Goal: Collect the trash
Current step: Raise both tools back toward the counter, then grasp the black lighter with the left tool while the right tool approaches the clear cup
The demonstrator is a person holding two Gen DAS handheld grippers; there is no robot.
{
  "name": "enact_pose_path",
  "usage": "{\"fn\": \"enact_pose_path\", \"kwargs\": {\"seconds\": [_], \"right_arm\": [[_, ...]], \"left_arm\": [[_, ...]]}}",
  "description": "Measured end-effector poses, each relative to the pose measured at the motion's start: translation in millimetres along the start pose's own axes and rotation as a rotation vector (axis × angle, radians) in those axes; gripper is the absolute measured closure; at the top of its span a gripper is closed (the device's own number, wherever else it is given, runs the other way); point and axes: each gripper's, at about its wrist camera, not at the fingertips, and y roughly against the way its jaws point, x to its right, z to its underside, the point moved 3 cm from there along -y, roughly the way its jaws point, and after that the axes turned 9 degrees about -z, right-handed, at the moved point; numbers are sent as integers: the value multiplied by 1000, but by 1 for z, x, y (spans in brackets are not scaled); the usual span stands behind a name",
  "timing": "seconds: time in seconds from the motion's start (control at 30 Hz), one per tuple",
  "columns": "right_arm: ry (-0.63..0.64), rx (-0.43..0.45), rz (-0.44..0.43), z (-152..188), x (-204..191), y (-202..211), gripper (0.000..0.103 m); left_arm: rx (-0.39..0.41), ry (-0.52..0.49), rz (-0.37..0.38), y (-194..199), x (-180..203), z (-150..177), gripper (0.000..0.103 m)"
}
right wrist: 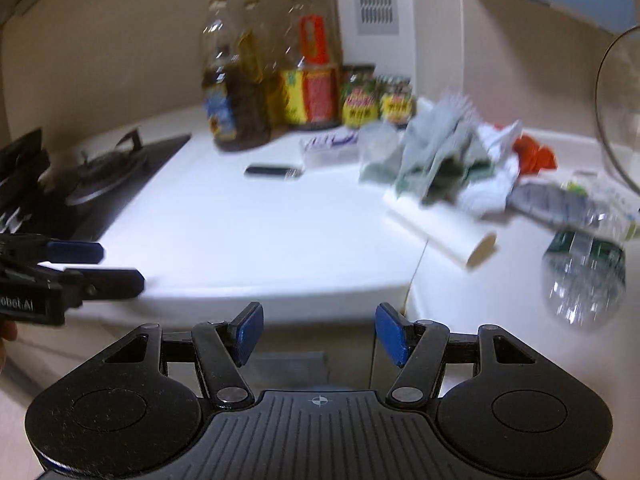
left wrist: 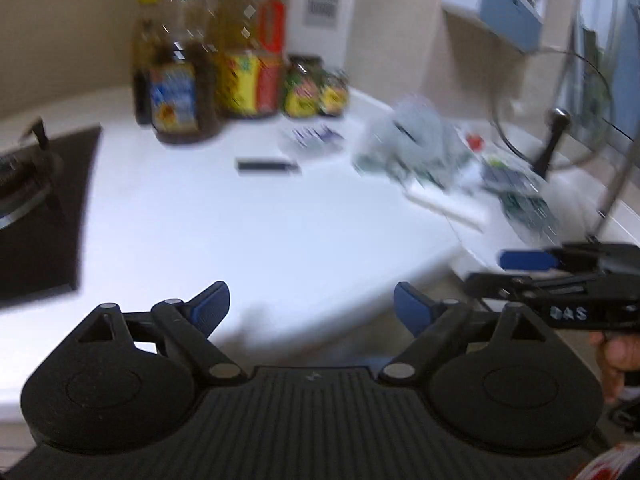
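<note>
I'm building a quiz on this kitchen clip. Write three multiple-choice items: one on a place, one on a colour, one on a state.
1. Where does the trash pile lie?
A. on the stove
B. on the counter, right of the bottles
C. on the floor

2. What colour is the counter?
A. white
B. black
C. green

3. How is the right tool?
A. shut on a bottle
B. shut on paper
C. open, holding nothing

Answers: B, the pile sits right of the bottles; A, its bare surface is white; C, nothing sits between its blue pads.
</note>
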Motion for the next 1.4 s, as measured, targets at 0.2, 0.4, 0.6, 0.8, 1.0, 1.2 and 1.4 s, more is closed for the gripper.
{"fn": "enact_pose_path", "kwargs": {"seconds": [0.2, 0.4, 0.6, 0.8, 1.0, 1.2, 1.4], "right_arm": [[-20, 37, 5, -33, 20, -6, 41], [-27, 62, 17, -54, 38, -19, 41], [-38, 63, 38, -70, 60, -38, 41], [-54, 69, 57, -80, 77, -47, 41], [-61, 58, 64, -79, 85, -53, 41], [-68, 51, 62, -79, 88, -59, 41], [-63, 53, 63, -82, 89, -63, 41]], "left_arm": [[31, 52, -99, -34, -10, -38, 3], [35, 54, -153, -84, -5, -66, 1], [-9, 51, -185, -139, 2, -87, 0], [-42, 35, -196, -184, 8, -98, 0], [-59, 32, -218, -210, 8, -100, 1], [-72, 12, -215, -223, 10, -103, 8], [-90, 2, -199, -229, 9, -102, 23]]}}
